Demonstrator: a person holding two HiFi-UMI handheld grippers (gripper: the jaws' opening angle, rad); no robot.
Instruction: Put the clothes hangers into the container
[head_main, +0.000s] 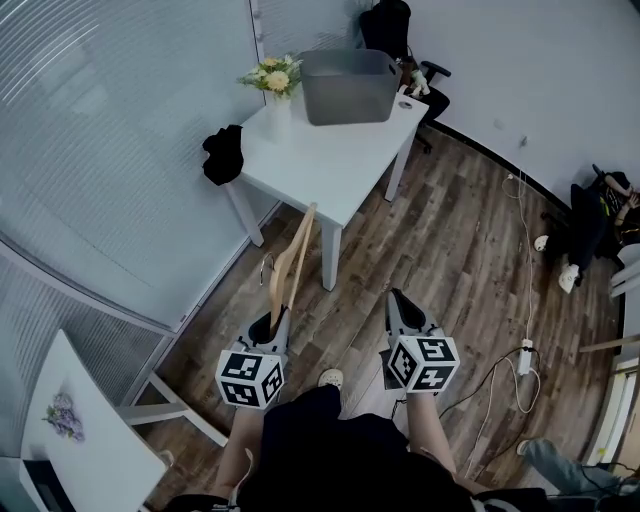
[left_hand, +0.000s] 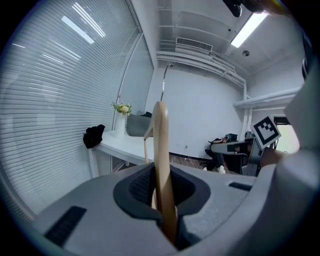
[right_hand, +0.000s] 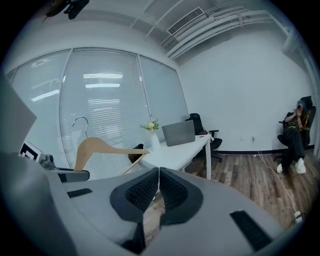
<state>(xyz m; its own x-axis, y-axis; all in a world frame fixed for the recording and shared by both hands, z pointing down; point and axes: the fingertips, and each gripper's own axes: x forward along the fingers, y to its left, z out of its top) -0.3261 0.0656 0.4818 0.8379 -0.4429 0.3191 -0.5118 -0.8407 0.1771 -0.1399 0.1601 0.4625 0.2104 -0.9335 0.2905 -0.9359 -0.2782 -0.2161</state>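
Carrying step. Your left gripper (head_main: 273, 328) clamps the hanger (head_main: 290, 262), which juts past its fingers. Your right gripper (head_main: 400, 305) is closed and empty. Next, reach the container (head_main: 348, 88) far ahead and release above it.

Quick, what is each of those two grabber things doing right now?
Left gripper: jaws closed on the wooden hanger.
Right gripper: jaws closed, holding nothing.

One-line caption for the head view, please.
Left gripper holds a hanger, right gripper shut and empty; grey container on the table ahead.
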